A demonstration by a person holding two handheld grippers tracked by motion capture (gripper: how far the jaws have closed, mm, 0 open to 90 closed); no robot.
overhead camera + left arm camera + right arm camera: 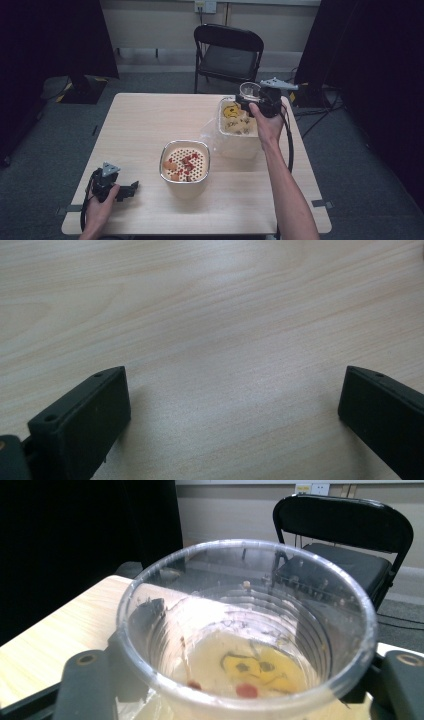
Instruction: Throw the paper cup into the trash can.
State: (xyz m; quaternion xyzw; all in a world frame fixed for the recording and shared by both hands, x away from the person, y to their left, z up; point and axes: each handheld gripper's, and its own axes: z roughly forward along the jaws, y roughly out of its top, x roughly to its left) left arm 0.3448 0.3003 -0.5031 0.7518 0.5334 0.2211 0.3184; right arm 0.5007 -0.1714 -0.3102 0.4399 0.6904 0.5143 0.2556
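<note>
right gripper [251,99] is clamped round a clear plastic cup [245,630], holding it upright over the white tub [239,131] at the far right of the table [140,130]. left gripper [235,410] sits low at the near left corner, jaws wide apart over bare wood. a strainer bowl [185,162] with bits of food sits mid-table.

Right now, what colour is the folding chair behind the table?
Black, frame and seat alike; the chair shows best in the high view.

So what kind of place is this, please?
Probably a recording room or lab, not a home: black curtains on both sides, cables on grey carpet, one folding chair behind a plain table.
</note>
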